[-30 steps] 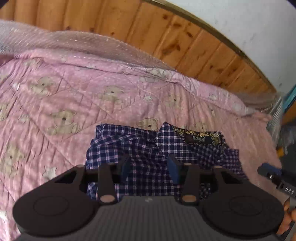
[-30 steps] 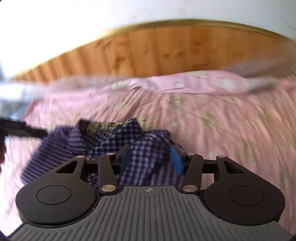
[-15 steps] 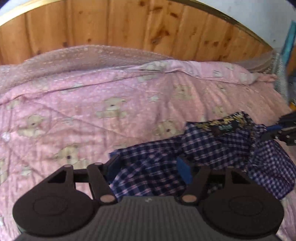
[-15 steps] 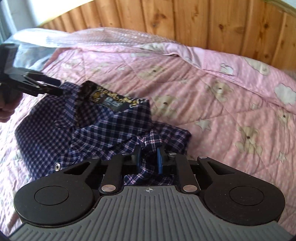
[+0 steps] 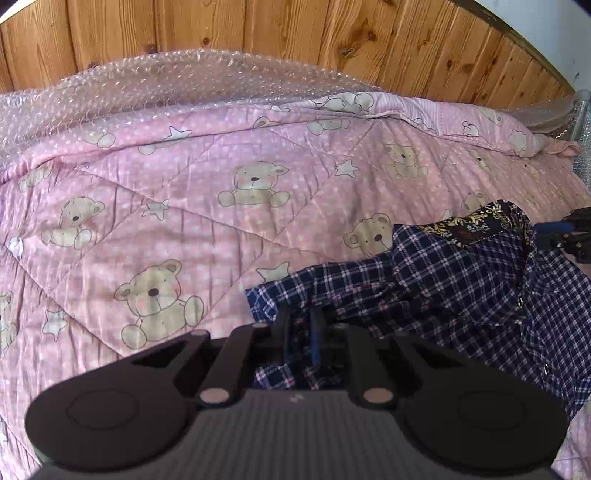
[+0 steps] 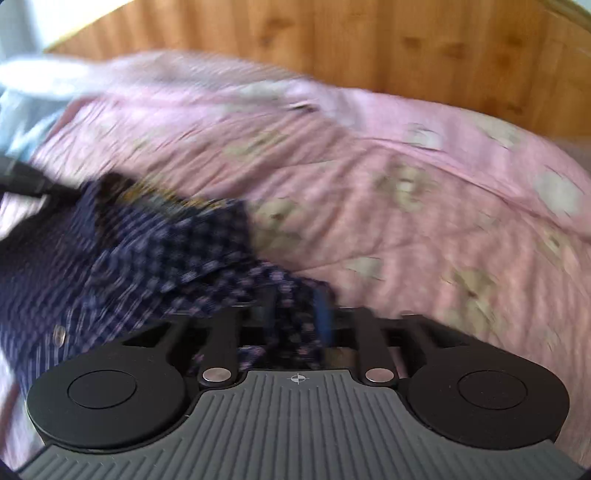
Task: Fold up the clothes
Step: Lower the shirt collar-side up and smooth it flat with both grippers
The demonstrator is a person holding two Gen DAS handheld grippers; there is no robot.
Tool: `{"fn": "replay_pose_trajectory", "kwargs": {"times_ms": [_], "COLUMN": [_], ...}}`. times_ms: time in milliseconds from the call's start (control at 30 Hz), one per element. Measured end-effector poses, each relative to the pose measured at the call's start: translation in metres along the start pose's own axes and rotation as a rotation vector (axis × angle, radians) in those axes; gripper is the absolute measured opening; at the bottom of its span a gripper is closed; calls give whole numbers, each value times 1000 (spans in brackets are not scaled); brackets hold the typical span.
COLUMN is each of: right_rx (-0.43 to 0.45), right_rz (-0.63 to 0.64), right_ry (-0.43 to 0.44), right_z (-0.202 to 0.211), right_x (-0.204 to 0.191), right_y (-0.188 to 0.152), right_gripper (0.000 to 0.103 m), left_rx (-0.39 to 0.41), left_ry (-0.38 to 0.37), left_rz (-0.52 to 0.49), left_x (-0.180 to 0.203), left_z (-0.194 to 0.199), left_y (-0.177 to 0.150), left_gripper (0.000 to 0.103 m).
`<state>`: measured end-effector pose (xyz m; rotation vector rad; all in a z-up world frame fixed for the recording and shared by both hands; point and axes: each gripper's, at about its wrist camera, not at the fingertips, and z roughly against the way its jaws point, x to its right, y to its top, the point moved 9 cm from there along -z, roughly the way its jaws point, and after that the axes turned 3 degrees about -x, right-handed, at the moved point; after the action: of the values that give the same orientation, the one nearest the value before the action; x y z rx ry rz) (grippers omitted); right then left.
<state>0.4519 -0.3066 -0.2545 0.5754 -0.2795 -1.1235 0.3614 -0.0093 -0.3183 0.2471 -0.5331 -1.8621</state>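
My left gripper [image 5: 300,332] has just been closing, and its narrow black fingers now pinch a fold at the near left corner of the crumpled navy shirt with thin white and pink checks [image 5: 461,295]. The shirt lies on the pink quilted bedcover printed with beige teddy bears and white stars [image 5: 192,206], toward the right side of my left camera's view. Its collar, lined with a dark band of gold ornament [image 5: 476,225], sits at the far right end of the heap. Just past that collar the dark tip of my other tool shows at the picture's edge, blue on one finger.

My right gripper [image 6: 295,314] has just been opening a little. Checked cloth from the shirt's right corner [image 6: 207,254] runs between its fingers, and the blue pad on the right finger [image 6: 324,314] lies against the fabric; the picture is smeared with blur, so I cannot tell whether the pads are pressing on the cloth or only standing around it.

A sheet of clear bubble wrap [image 5: 177,85] covers the far edge of the bedcover, under a wall of varnished knotty pine boards [image 5: 295,33].
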Motion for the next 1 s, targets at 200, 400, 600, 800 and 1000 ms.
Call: {"fn": "replay_pose_trajectory", "kwargs": {"times_ms": [200, 400, 600, 800, 1000], "right_rx": [149, 68, -35, -22, -60], "right_rz": [-211, -86, -72, -231, -161], "right_ry": [-37, -18, -133, -6, -137], "right_z": [77, 86, 52, 68, 50], "right_x": [27, -6, 7, 14, 20], "right_y": [-7, -36, -52, -62, -77], "right_gripper": [35, 27, 15, 22, 10], "left_rx": [25, 159, -10, 8, 3], "left_ry": [60, -26, 27, 55, 71], "left_rz": [96, 73, 7, 21, -17], "left_x": [-20, 30, 39, 19, 20], "left_z": [16, 67, 8, 10, 7], "left_y": [-6, 14, -8, -20, -19], "left_gripper": [34, 27, 27, 16, 16]}}
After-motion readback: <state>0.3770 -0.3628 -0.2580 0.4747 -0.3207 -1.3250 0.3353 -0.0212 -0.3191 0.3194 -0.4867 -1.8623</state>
